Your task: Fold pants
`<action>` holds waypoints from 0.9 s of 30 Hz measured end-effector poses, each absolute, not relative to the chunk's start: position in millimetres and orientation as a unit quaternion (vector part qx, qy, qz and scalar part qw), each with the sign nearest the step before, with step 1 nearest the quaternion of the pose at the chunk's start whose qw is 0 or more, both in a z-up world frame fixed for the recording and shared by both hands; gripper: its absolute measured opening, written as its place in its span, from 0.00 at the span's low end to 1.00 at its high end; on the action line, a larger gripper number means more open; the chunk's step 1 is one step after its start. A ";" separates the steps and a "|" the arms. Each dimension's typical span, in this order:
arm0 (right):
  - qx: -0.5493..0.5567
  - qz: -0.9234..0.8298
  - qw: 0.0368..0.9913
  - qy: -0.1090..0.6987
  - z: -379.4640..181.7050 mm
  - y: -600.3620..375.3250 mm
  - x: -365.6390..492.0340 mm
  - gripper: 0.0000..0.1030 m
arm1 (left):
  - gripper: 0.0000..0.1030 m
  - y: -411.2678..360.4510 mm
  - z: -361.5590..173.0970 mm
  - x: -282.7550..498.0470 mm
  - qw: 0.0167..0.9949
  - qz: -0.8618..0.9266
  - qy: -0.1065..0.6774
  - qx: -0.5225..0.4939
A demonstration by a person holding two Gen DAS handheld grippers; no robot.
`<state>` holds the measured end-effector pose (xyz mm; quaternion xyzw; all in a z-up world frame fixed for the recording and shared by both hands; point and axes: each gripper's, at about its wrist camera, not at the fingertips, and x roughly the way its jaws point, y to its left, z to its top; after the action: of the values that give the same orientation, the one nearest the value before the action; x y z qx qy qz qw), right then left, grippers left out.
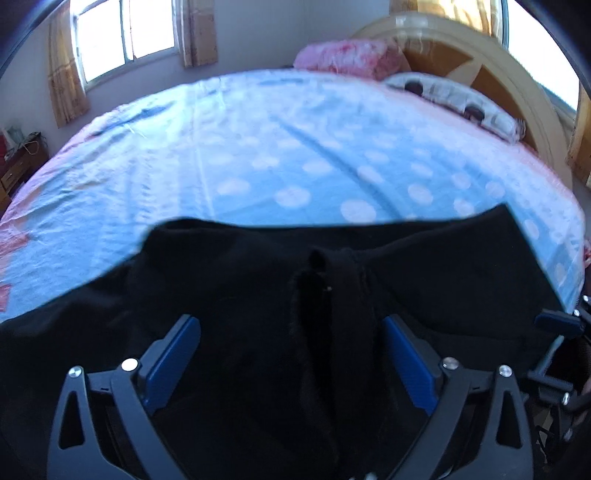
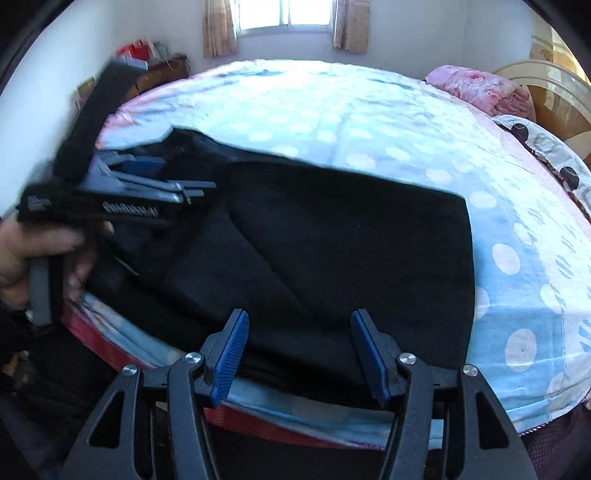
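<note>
1. Left gripper [image 1: 291, 325], black frame with blue ribbed pads, stood released, jaws spread wide; the pads did not press on the cloth beneath and between them.
2. Right gripper [image 2: 297, 332], same build, also stood released, jaws parted to a moderate gap, nothing pinched between the pads.
3. Black soft-knit pants [image 2: 332, 240] lay on the near edge of the bed, folded over into a broad slab with a diagonal layer edge showing across the top.
4. In the left wrist view the pants [image 1: 258, 280] filled the lower frame; a raised ridge of bunched cloth ran between the left gripper's pads.
5. Light blue bedsheet with pale round dots [image 1: 295, 155] covered the bed under the pants; pink border along its edges.
6. Right wrist view caught the left gripper [image 2: 162, 177] over the pants' left end, held by a bare hand [image 2: 44, 254]; this part was blurred.
7. Pink fluffy folded blanket [image 1: 347, 59] and a white pillow with dark circles [image 1: 454, 99] sat at the far end against a pale wooden headboard [image 1: 491, 74], well apart from the pants.
8. Curtained window [image 2: 284, 14] on the far wall; dark wooden cabinet [image 2: 162, 74] beside the bed.
</note>
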<state>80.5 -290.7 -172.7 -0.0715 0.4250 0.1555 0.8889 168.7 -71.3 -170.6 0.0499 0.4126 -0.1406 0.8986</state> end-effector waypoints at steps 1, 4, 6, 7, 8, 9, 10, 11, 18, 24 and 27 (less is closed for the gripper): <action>-0.071 0.159 0.895 0.411 -166.2 -289.6 76.8 0.58 | 0.98 -63.5 -165.0 164.8 0.903 -0.141 0.402 0.045; -0.065 0.179 0.898 0.397 -163.6 -283.6 72.9 0.58 | 0.99 -43.6 -163.5 164.7 0.905 -0.126 0.405 0.036; -0.065 0.172 0.897 0.403 -170.9 -280.7 77.1 0.58 | 0.99 -33.6 -169.6 168.1 0.904 -0.111 0.412 0.032; -0.060 0.166 0.896 0.407 -173.3 -278.6 80.1 0.58 | 0.99 -27.4 -172.0 169.0 0.903 -0.099 0.416 0.029; -0.054 0.169 0.895 0.409 -173.4 -276.0 82.4 0.58 | 0.99 -21.0 -172.2 168.3 0.904 -0.094 0.416 0.024; -0.049 0.176 0.894 0.409 -171.4 -272.4 83.1 0.58 | 0.99 -10.3 -169.5 164.7 0.907 -0.092 0.411 0.014; -0.049 0.185 0.894 0.405 -167.7 -267.7 82.7 0.58 | 0.99 1.6 -165.0 159.3 0.911 -0.087 0.402 0.007; -0.057 0.192 0.897 0.395 -162.9 -261.8 80.8 0.58 | 0.99 16.5 -160.0 152.7 0.917 -0.073 0.391 0.003; -0.061 0.232 0.899 0.366 -158.6 -239.5 77.6 0.58 | 0.99 141.8 -139.7 112.1 0.929 0.047 0.368 0.006; -0.062 0.239 0.894 0.374 -167.4 -226.4 84.9 0.58 | 0.99 242.8 -148.9 97.3 0.916 0.102 0.388 -0.027; -0.066 0.241 0.894 0.371 -166.5 -223.1 87.7 0.58 | 0.99 270.8 -161.9 97.6 0.910 0.060 0.398 -0.098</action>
<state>87.7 -223.1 -166.5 -0.0660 0.3715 0.2410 0.8942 97.6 270.8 -161.9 -0.0981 0.3978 0.0605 0.9102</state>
